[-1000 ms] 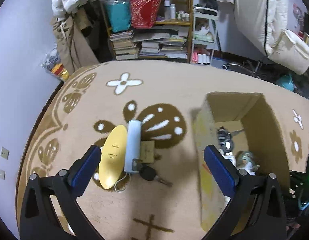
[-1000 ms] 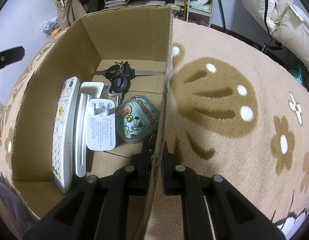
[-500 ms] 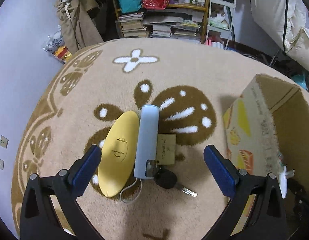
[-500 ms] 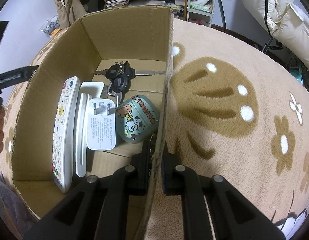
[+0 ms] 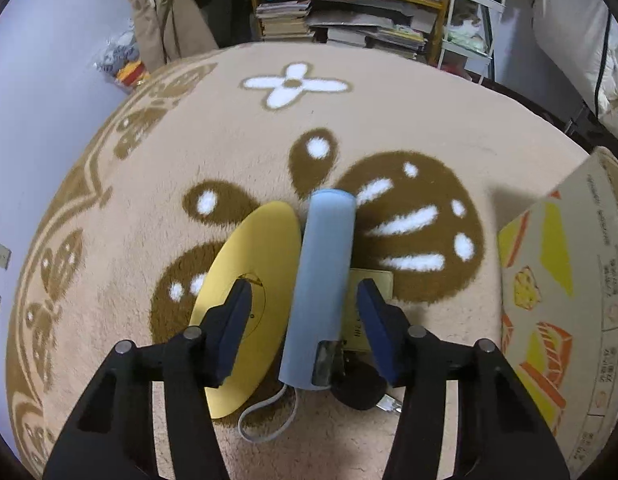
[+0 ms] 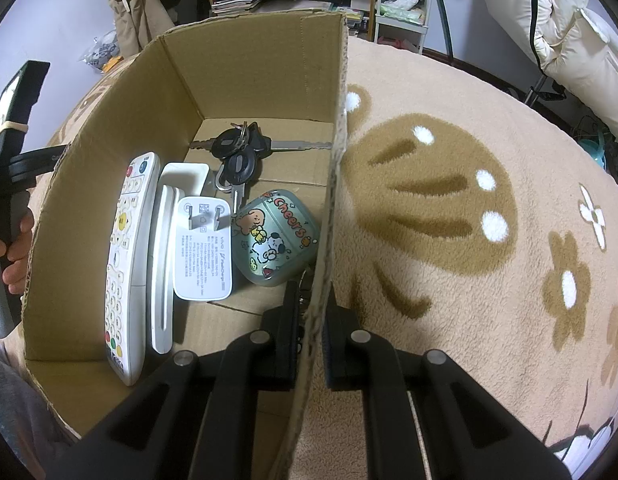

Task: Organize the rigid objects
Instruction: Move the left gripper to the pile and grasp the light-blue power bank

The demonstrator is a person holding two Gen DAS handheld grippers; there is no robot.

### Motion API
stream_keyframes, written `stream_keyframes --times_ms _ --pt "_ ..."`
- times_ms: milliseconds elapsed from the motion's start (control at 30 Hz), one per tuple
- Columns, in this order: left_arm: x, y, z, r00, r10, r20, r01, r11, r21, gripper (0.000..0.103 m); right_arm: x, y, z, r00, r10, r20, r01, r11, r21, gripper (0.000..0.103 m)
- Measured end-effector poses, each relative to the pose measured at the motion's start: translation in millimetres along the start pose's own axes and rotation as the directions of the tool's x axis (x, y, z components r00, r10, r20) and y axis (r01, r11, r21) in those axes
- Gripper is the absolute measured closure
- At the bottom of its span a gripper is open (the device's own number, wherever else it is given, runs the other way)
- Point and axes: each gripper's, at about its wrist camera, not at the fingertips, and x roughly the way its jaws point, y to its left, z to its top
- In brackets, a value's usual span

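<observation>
Several items are already stowed in the box [image 6: 109,184]: remote [image 6: 127,256], charger [image 6: 203,250], keys [image 6: 239,152], earbud case [image 6: 277,236]. Its wall is clamped by the right hand-held gripper [image 6: 311,320]. Between the open left hand-held gripper's [image 5: 305,332] fingers lies a blue case [image 5: 323,280], unpacked beside a yellow case [image 5: 249,292] on the carpet [image 5: 213,140].

The left gripper [image 5: 305,328] straddles the blue cylinder [image 5: 323,284], its left pad over the yellow oval case [image 5: 245,304] and its right pad over a tan tag [image 5: 375,284]. Ahead lies open carpet [image 5: 229,140]; the cardboard box [image 5: 557,296] walls off its right.
</observation>
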Motion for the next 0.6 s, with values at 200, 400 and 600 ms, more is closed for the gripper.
stream_keyframes --times_ms 200,400,600 --pt "4 -1 -1 0.999 -0.043 0.003 0.043 0.999 0.004 0.075 0 1 0 1.0 -0.001 0.0 0.001 1.0 0.0 0.092" --pt "8 -9 -5 1.0 -0.013 0.015 0.012 0.998 0.063 0.076 0 1 0 1.0 -0.001 0.0 0.001 1.0 0.0 0.092" --pt "6 -10 -6 1.0 0.007 -0.011 -0.006 0.997 0.071 0.077 0 1 -1 1.0 0.001 0.0 -0.001 1.0 0.002 0.092"
